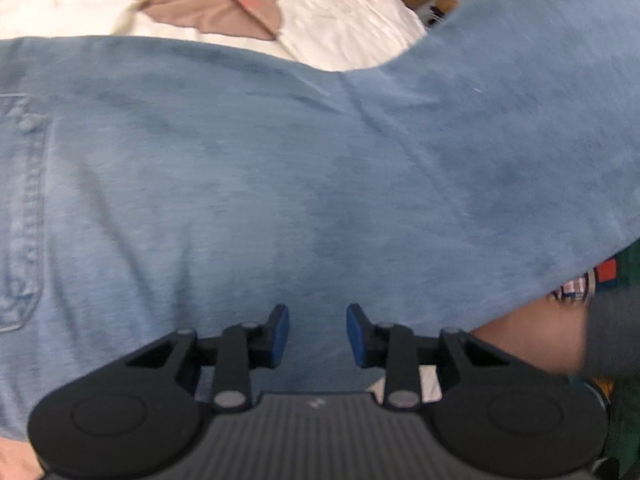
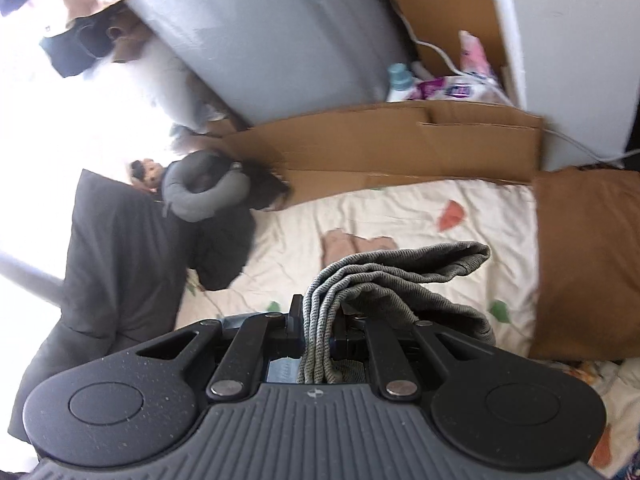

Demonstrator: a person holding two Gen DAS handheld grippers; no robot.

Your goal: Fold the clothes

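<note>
Between the right hand-held gripper (image 2: 316, 330) fingers hangs a clamped grey garment (image 2: 384, 276).

From my left wrist view the blue garment (image 1: 280, 184) runs off the left, right and bottom edges, so I cannot read its full outline. It covers most of the bed sheet (image 1: 344, 32). Frame is motion-blurred; stitching on the pocket (image 1: 24, 216) is soft. Small items at the lower right edge (image 1: 576, 288) are too cut off to identify.

Right wrist view: the grey knit fabric (image 2: 360, 280) hides the pads of the right hand-held gripper (image 2: 318, 328). Upper left is blown out white. Packages behind the cardboard (image 2: 400, 148) are blurred, labels unreadable.
</note>
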